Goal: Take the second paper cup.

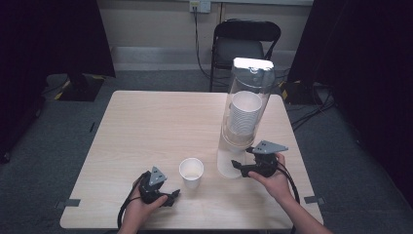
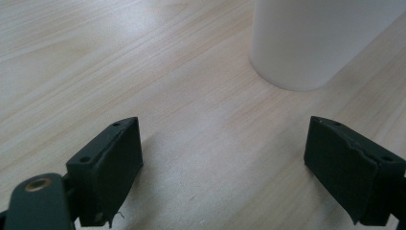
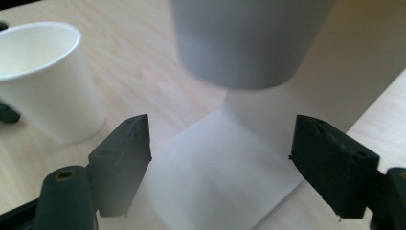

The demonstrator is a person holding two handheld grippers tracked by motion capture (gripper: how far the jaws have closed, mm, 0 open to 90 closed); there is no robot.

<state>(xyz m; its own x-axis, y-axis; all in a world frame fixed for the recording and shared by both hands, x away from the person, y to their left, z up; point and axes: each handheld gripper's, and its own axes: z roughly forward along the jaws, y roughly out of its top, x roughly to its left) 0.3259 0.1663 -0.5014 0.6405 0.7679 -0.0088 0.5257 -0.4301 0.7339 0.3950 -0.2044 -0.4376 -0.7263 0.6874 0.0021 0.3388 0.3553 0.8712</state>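
Grey carpet, a black folding chair [image 1: 246, 41] at the far wall, light wood counter [image 1: 146, 126] in front of me. Cup dispenser [image 1: 246, 105] stands on the counter's right half: clear tube with a stack of white paper cups [image 1: 243, 114] inside, white base below. One paper cup [image 1: 191, 172] is already out, upright on the counter near the front, between my two hands, looks empty. My right gripper [image 1: 237, 166] is low at the dispenser's base, fingers [image 3: 122, 153] spread wide and holding nothing, lined up under the bottom cup [image 3: 249, 43] poking out of the tube. My left gripper [image 1: 174, 195] rests on the counter just left of the loose cup, fingers [image 2: 112, 163] also wide, empty, pointing at the cup's wall [image 2: 311, 43]. Judgement: one cup dispensed, next one not yet gripped; pull from the tube is left, plus whatever placing follows.
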